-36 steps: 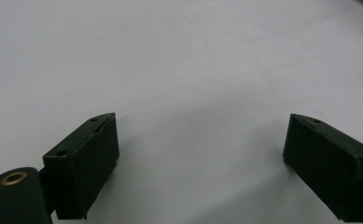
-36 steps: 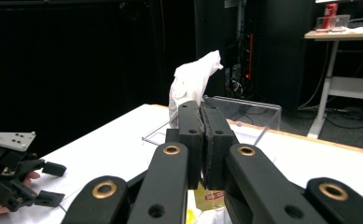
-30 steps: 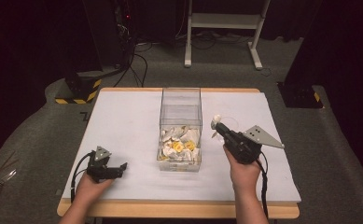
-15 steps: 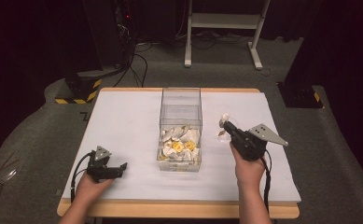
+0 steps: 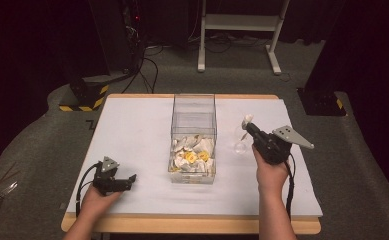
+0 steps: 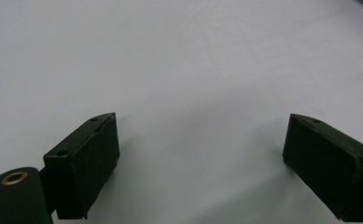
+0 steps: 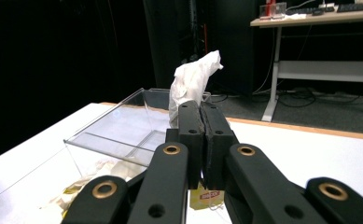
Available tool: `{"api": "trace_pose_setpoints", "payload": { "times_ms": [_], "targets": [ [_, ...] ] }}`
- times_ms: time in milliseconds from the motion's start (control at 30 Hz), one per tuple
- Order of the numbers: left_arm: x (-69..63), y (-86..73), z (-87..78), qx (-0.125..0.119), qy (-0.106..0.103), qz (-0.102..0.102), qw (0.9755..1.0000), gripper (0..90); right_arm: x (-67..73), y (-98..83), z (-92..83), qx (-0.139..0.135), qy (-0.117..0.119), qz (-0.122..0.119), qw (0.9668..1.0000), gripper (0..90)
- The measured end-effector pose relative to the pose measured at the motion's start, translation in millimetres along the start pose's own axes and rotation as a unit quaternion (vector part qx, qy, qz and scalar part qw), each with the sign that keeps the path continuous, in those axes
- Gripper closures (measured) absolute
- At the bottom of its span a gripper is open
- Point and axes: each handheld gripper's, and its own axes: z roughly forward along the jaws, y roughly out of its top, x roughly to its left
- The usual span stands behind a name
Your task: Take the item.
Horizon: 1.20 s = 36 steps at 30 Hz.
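A clear plastic box (image 5: 194, 100) stands in the middle of the white table, with white and yellow crumpled packets (image 5: 192, 156) heaped in its near end. To its right, my right gripper (image 5: 248, 126) is shut on a white crumpled packet (image 5: 247, 119) and held above the table. In the right gripper view the jaws (image 7: 201, 109) press together on that packet (image 7: 193, 81), and a yellow tag (image 7: 206, 197) hangs below them. My left gripper (image 5: 128, 179) rests on the table near the front left. Its jaws (image 6: 200, 140) stand wide apart over bare white surface.
The table's wooden front edge (image 5: 192, 225) lies close to both hands. Beyond the far edge, a white desk frame (image 5: 237, 30) and cables (image 5: 142, 60) stand on the grey floor. A black and yellow striped block (image 5: 84, 97) sits off the back left corner.
My right gripper has moved to the right, away from the box, with the white packet still in it. The left gripper has stayed where it was.
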Motion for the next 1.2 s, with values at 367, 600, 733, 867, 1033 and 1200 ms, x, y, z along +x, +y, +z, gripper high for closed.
{"api": "trace_pose_setpoints", "payload": {
  "times_ms": [367, 600, 733, 867, 1033, 1200],
  "targets": [
    [-0.1, -0.1, 0.2, -0.001, 0.000, -0.001, 1.0000, 10.7, -15.9, 1.9, 24.8, 0.030, -0.034, -0.010, 0.9989, 88.6],
    [-0.1, -0.1, 0.1, -0.001, 0.000, -0.001, 1.0000, 10.7, -31.6, -12.4, 49.1, 0.083, -0.061, -0.003, 0.9947, 88.6],
    [0.0, -0.1, 0.0, 0.000, 0.001, 0.000, 1.0000, 10.7, -34.6, -18.6, 54.8, 0.096, -0.066, -0.001, 0.9931, 84.0],
    [0.2, 0.0, -0.2, 0.001, 0.000, 0.002, 1.0000, 10.7, -31.3, -24.5, 53.9, 0.097, -0.068, 0.004, 0.9930, 69.0],
    [0.1, -0.1, -0.2, 0.000, 0.000, 0.002, 1.0000, 10.8, -18.8, -35.5, 41.9, 0.100, -0.060, 0.000, 0.9932, 56.0],
    [0.0, -0.1, -0.2, 0.000, 0.001, 0.002, 1.0000, 10.9, -8.9, -45.4, 30.8, 0.107, -0.060, -0.010, 0.9923, 47.7]
  ]
}}
